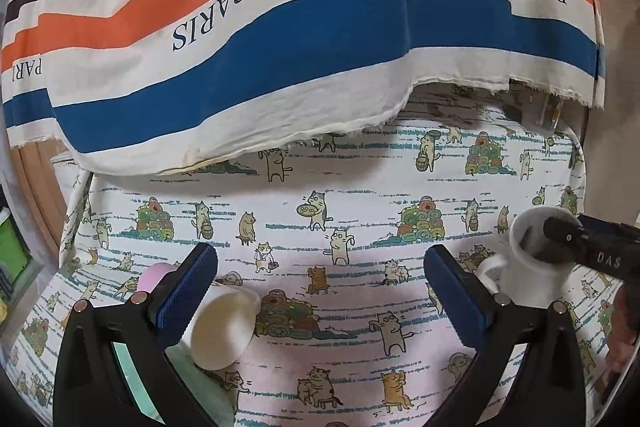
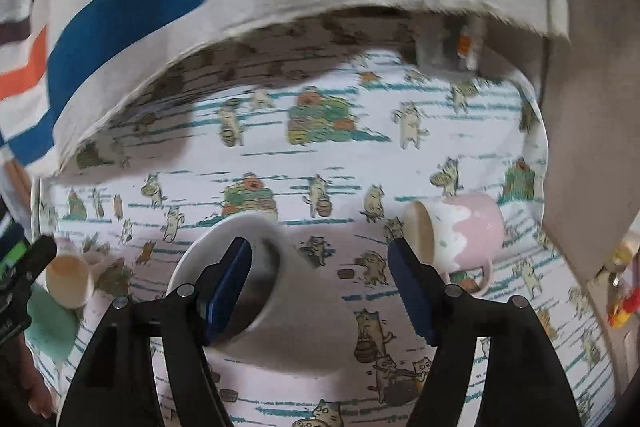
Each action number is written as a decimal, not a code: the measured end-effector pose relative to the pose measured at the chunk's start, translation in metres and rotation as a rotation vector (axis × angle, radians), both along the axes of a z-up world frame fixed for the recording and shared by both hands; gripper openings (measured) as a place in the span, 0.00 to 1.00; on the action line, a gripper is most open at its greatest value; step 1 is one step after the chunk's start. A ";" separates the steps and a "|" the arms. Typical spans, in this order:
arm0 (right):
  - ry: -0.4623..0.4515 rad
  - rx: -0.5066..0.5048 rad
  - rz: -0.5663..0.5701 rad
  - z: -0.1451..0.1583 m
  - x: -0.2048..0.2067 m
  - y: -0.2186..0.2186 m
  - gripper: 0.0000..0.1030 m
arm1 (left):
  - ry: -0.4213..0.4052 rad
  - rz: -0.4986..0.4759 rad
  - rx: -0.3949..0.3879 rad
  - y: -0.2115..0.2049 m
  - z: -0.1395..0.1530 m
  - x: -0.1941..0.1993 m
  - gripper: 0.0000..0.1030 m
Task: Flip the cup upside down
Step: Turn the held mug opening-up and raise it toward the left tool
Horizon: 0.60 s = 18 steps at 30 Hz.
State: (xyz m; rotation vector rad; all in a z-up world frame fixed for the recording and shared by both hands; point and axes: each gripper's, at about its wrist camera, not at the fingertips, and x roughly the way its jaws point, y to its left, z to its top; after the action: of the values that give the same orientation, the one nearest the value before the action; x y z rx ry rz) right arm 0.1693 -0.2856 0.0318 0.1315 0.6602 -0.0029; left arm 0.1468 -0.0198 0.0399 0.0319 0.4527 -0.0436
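straddling the white mug's [image 2: 240, 267] rim, our right gripper [image 2: 320, 275] is spread wide, one finger inside; the mug stands upright on the cat-print cloth [image 2: 340, 167], far from our left gripper [image 1: 320, 291], also open.

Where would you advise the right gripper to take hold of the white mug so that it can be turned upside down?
On the wall at the rim. The white mug stands upright with its mouth open to the right gripper, whose left finger already reaches inside the mouth while the other stays outside. Coming from above and closing on that wall looks workable, away from the handle.
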 end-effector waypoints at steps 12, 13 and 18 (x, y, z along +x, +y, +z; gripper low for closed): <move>-0.031 0.017 0.027 0.012 -0.011 -0.010 0.93 | 0.025 -0.028 -0.002 -0.005 -0.008 0.005 1.00; -0.036 0.011 0.031 0.012 -0.013 -0.010 1.00 | 0.033 -0.038 -0.003 -0.007 -0.009 0.006 1.00; -0.018 -0.024 0.082 0.005 -0.024 -0.012 1.00 | 0.017 -0.035 0.032 -0.013 -0.010 0.004 1.00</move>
State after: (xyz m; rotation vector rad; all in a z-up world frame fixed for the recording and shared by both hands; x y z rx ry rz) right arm 0.1449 -0.2977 0.0369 0.0814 0.6471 0.0696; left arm 0.1506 -0.0329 0.0297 0.0705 0.4698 -0.0714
